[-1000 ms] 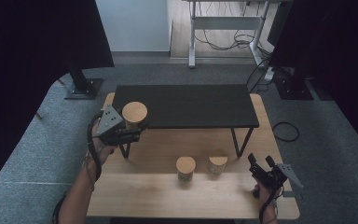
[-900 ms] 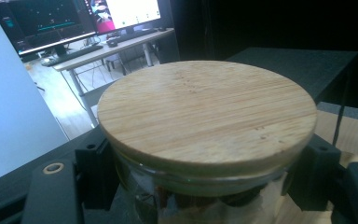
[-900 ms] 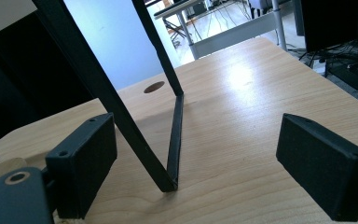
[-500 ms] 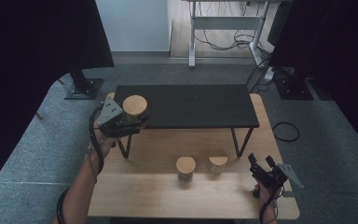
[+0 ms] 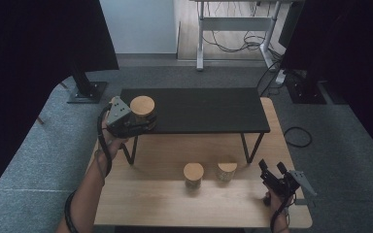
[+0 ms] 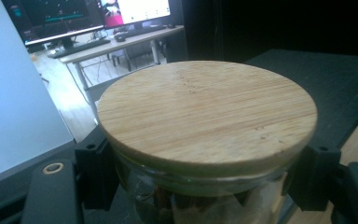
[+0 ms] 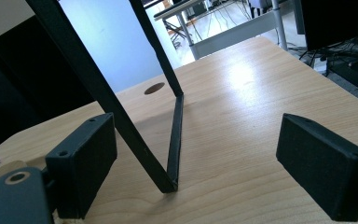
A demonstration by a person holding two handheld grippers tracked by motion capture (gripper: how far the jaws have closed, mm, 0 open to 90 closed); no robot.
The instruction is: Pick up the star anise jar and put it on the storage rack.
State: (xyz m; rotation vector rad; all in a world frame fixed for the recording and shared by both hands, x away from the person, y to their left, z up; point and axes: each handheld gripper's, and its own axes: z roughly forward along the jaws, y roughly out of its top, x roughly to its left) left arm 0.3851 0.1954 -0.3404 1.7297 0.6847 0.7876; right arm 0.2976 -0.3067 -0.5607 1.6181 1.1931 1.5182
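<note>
At frame left, a lidded jar (image 5: 143, 112) is clamped by the left gripper (image 5: 135, 122) over the black shelf (image 5: 204, 109) for placing; the right gripper (image 5: 272, 173) is held wide, empty, on the counter (image 5: 175, 208).

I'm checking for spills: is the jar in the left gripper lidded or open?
Lidded. The round wooden lid sits flat across the mouth of the glass jar, which the left gripper clamps at its sides.

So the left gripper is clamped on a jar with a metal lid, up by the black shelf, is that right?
Not quite: the jar in the left gripper has a wooden lid, not a metal one, as the left gripper view shows. It is clamped by the black shelf.
</note>
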